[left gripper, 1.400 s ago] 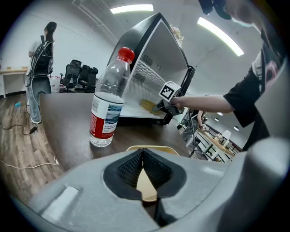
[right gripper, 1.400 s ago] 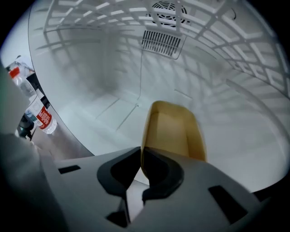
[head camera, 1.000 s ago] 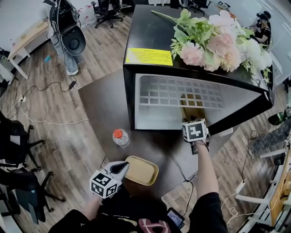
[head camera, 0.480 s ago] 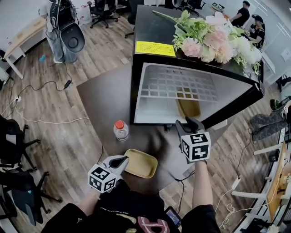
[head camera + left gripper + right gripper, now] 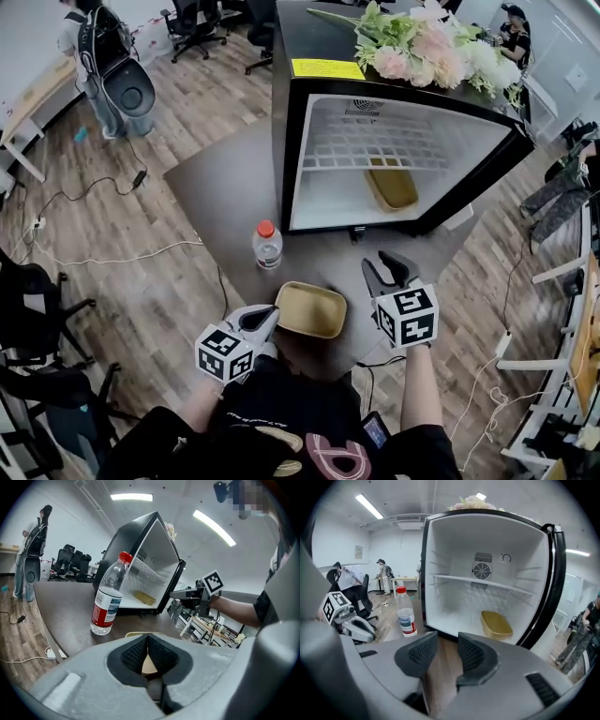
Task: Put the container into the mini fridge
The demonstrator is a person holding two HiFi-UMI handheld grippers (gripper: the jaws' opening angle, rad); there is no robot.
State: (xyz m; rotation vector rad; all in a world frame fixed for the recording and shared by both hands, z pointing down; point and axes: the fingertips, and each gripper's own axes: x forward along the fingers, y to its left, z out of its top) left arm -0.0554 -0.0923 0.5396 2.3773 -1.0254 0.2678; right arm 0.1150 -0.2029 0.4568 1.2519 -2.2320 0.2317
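The black mini fridge (image 5: 281,141) stands open on the dark table, and a yellow container (image 5: 392,185) lies on its white floor at the right (image 5: 497,624). A second yellow container (image 5: 310,309) rests near the table's front edge. My left gripper (image 5: 269,319) is shut on its left rim, with tan showing between the pads (image 5: 147,644). In front of the fridge hangs my right gripper (image 5: 384,267), well clear of the opening. Its jaws have just been closing, but they stand apart with nothing between them (image 5: 447,648).
A water bottle (image 5: 268,246) with a red cap stands left of the fridge mouth. Flowers (image 5: 422,47) lie on the fridge top. The fridge door (image 5: 511,141) swings out to the right. Cables (image 5: 112,253), office chairs (image 5: 37,309) and standing people surround the table (image 5: 225,197).
My right gripper has drawn back from the fridge mouth toward the table's front edge and risen. The container inside the fridge stays put. The left gripper keeps its hold on the near container.
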